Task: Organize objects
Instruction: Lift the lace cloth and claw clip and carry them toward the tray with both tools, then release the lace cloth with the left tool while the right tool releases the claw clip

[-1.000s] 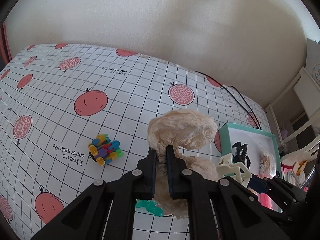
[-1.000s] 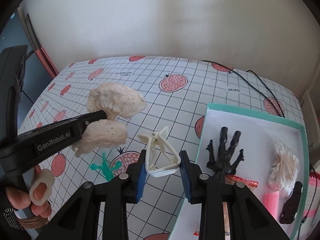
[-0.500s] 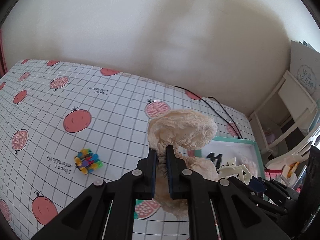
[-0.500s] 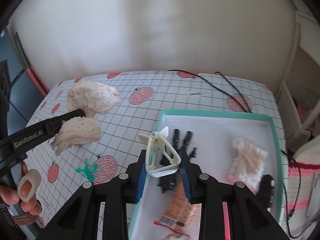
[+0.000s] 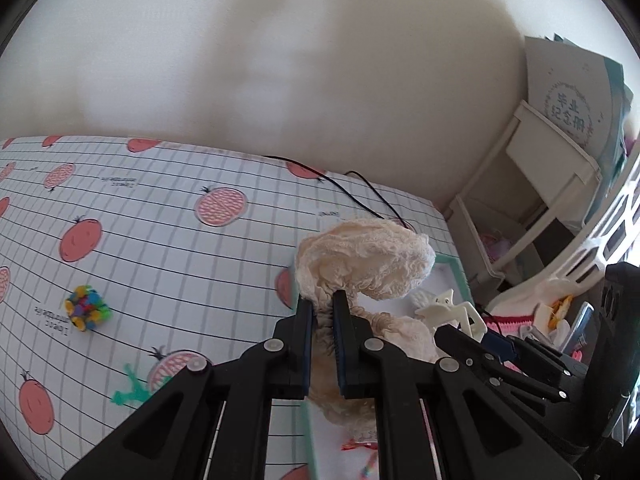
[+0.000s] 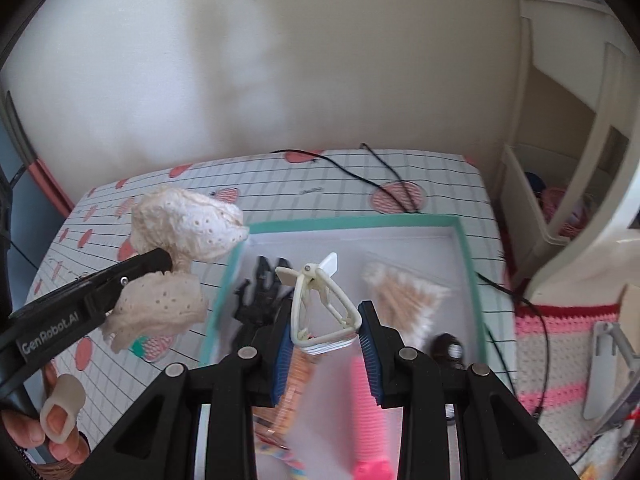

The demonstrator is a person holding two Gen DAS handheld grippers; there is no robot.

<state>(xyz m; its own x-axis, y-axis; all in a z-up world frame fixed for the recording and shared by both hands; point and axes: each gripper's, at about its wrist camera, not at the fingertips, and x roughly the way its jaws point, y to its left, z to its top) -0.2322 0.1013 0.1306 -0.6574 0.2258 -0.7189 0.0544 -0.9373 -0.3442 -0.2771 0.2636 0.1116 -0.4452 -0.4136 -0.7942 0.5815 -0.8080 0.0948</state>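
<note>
Both loads now over teal box [image 6: 467, 264]: lace scrunchie [image 5: 362, 256], cream clip [image 6: 320, 304].

Surface: I see a table [image 5: 168, 248] under a white grid-lined cloth printed with red pomegranates and small lettering.
Left part: a colourful bristle-block ball [image 5: 88, 309] sits on the cloth, well apart from everything else I can see.
Near edge: a green plastic figure [image 5: 130, 390] lies flat, just beside a pomegranate print.
Right part: a teal-rimmed white tray [image 6: 466, 264] rests on the cloth near the table's right end.
Far side: a black cable [image 6: 384, 176] runs over the cloth behind the tray, toward the wall.
</note>
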